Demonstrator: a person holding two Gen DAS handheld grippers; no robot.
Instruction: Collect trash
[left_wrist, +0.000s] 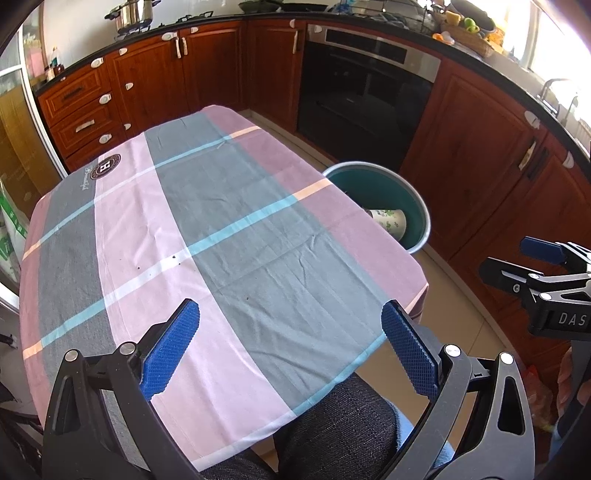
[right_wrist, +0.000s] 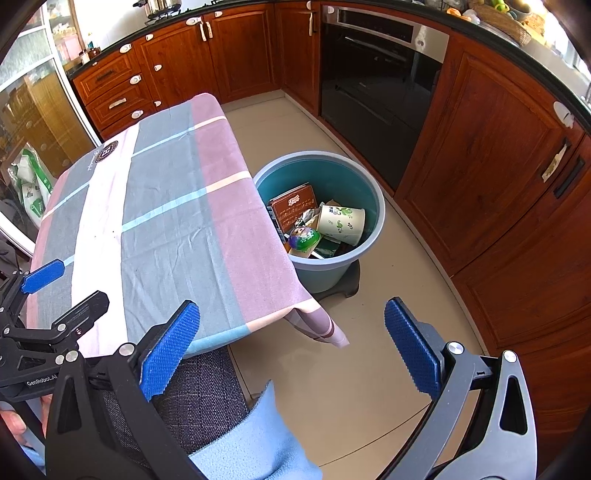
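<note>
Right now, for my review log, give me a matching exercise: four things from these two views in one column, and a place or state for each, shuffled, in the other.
Things:
1. paper cup
2. bin
3. left claw
4. tablecloth

Places or states:
A. open, holding nothing
B. on the floor beside the table
C. spread over the table, with only a few dark specks on it
D. lying on its side among the trash

Pairs: 1-D, 2-B, 3-A, 4-C

Left hand-held gripper (left_wrist: 290, 347) agape above checked tablecloth (left_wrist: 221, 240), bin (left_wrist: 417, 206) beyond
</note>
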